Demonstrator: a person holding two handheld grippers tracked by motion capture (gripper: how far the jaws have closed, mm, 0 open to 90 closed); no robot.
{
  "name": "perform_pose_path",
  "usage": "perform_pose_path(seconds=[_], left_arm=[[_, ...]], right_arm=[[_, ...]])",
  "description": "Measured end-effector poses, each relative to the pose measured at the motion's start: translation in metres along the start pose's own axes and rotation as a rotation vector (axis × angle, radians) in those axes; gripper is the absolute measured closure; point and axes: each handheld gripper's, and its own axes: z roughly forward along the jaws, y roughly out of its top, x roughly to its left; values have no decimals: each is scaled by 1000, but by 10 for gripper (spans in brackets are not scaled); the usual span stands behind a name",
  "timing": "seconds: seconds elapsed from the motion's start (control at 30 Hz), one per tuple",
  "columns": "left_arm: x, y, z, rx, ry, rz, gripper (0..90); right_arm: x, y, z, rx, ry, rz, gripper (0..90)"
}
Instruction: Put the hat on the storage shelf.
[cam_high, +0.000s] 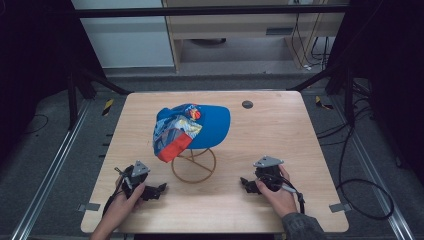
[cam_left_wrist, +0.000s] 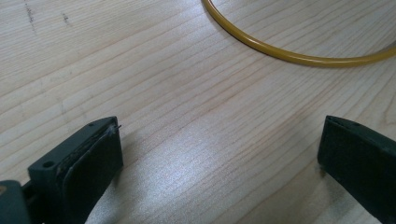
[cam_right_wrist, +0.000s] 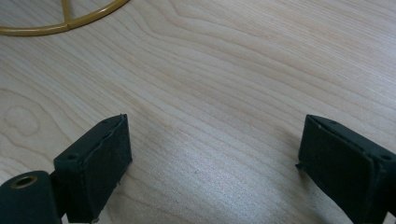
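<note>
Resting near the table's (cam_high: 280, 125) near edge with jaws spread and empty, the left gripper (cam_high: 161, 189) and right gripper (cam_high: 244, 183) flank a wire stand (cam_high: 193, 167). Its blue cap (cam_high: 192, 130), mid-table, looks light and floppy; the stiffer brim seems the best hold.

Lab (recording rig), black frame (cam_high: 210, 10), floor cables (cam_high: 360, 195)
</note>
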Motion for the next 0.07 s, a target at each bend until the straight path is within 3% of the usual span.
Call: perform_pose_path(seconds=[0.07], left_arm=[[0, 0, 0, 0, -1, 0, 0]], right_arm=[[1, 0, 1, 3, -4, 7, 85]])
